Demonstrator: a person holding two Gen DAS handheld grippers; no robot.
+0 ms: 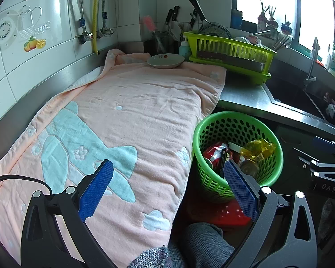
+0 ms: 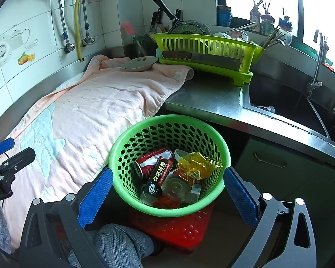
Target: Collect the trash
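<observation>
A green perforated basket point(image 2: 131, 143) stands on a red stool point(image 2: 178, 227) beside the counter. It holds a crushed red can point(image 2: 149, 159), a black packet point(image 2: 159, 176), a yellow wrapper point(image 2: 197, 164) and a clear lid point(image 2: 175, 186). My right gripper point(image 2: 167, 187) is open and empty, its blue pads point(image 2: 96, 196) on either side of the basket's near rim. My left gripper point(image 1: 167, 185) is open and empty above the pink towel's point(image 1: 127, 116) near edge. The basket point(image 1: 214, 125) also shows in the left wrist view.
A plate point(image 1: 165, 60) sits on the towel's far end. A lime dish rack point(image 1: 230, 53) with a cleaver point(image 2: 203, 59) stands on the steel counter point(image 2: 203, 102). The sink point(image 2: 285, 102) and tap are at the right. My knee point(image 2: 120, 243) is below the grippers.
</observation>
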